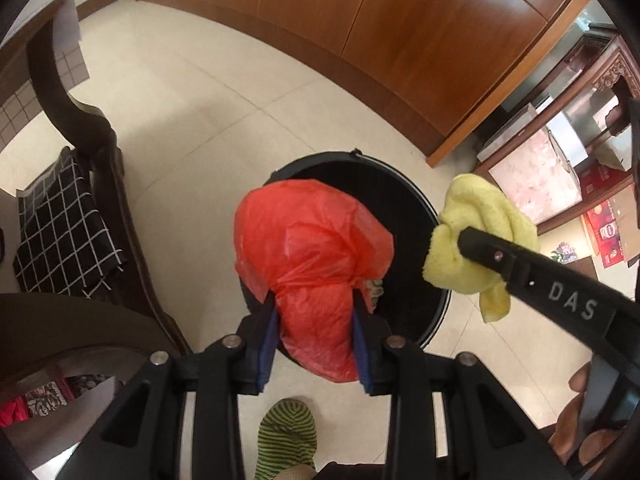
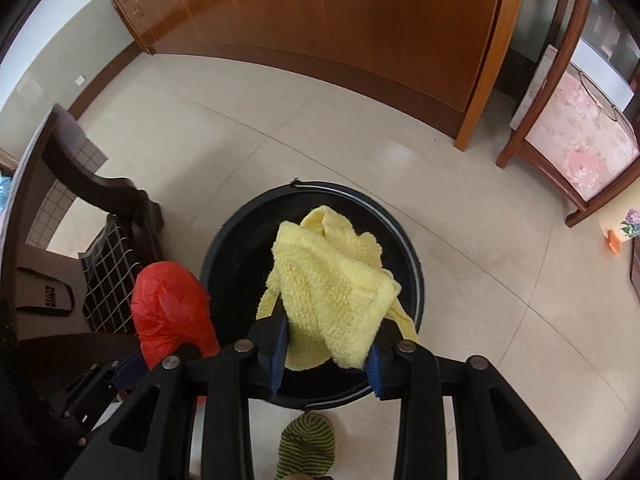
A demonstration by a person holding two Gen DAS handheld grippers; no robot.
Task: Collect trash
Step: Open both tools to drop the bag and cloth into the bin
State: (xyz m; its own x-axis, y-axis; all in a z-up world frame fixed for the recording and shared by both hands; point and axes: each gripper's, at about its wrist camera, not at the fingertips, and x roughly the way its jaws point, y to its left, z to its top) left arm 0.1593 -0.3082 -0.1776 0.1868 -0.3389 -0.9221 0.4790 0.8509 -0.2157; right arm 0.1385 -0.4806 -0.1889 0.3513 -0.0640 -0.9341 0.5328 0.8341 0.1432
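A black round bin (image 1: 416, 216) stands on the tiled floor; it also shows in the right wrist view (image 2: 236, 264). My left gripper (image 1: 314, 312) is shut on a red plastic bag (image 1: 312, 240) and holds it over the bin's left rim. My right gripper (image 2: 328, 340) is shut on a yellow cloth (image 2: 332, 280) and holds it over the bin's opening. In the left wrist view the yellow cloth (image 1: 476, 232) and the right gripper's finger hang at the bin's right rim. In the right wrist view the red bag (image 2: 172, 304) hangs left of the bin.
A dark wooden chair (image 1: 92, 168) with a black checked cushion (image 1: 60, 224) stands left of the bin. A long wooden cabinet (image 1: 400, 20) runs along the back. A shelf with boxes (image 1: 560, 160) is at the right. A green striped slipper (image 1: 286, 436) is below the grippers.
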